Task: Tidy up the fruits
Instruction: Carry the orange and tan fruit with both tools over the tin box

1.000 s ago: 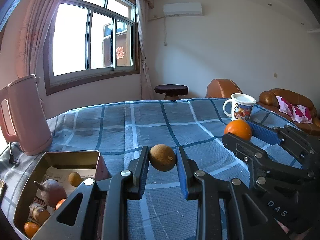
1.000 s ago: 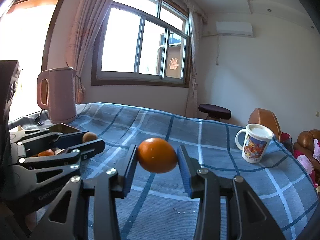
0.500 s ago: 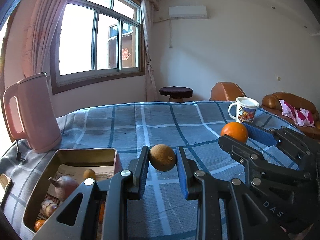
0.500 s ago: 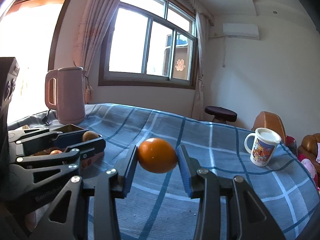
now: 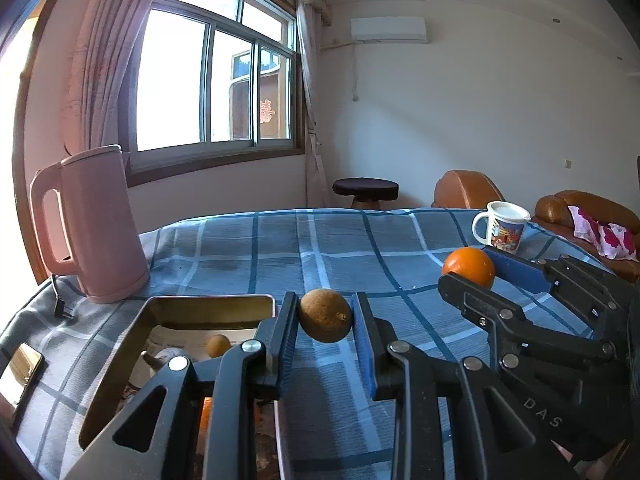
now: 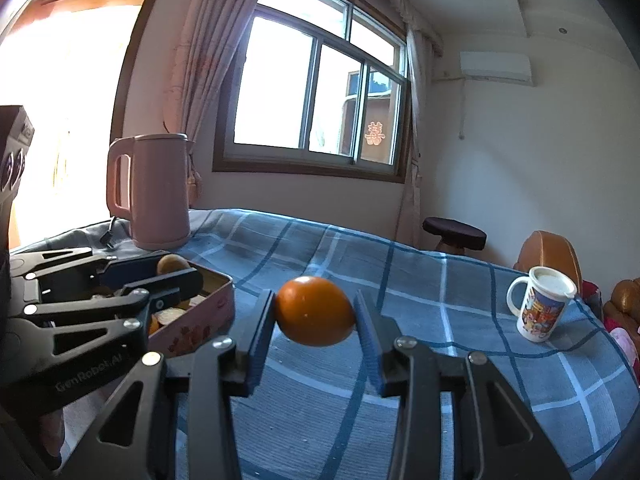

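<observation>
My left gripper (image 5: 325, 320) is shut on a small brown round fruit (image 5: 325, 315), held above the blue checked tablecloth just right of an open metal tin (image 5: 120, 352). The tin holds several small fruits, among them a brown one (image 5: 218, 345). My right gripper (image 6: 314, 314) is shut on an orange (image 6: 315, 311) and hovers over the cloth right of the tin (image 6: 208, 316). In the left wrist view the orange (image 5: 469, 266) and the right gripper (image 5: 472, 276) appear at the right. In the right wrist view the left gripper (image 6: 176, 276) hangs over the tin with the brown fruit (image 6: 172, 263).
A pink electric kettle (image 5: 90, 224) with its cord stands behind the tin at the left. A white printed mug (image 5: 502, 232) sits near the table's far right edge. A phone (image 5: 22, 372) lies at the left edge. Beyond the table are a stool (image 5: 365, 190) and brown armchairs.
Both grippers have shifted left across the table with their fruits still held; the tin and kettle now appear nearer the middle of both views, the mug farther right.
</observation>
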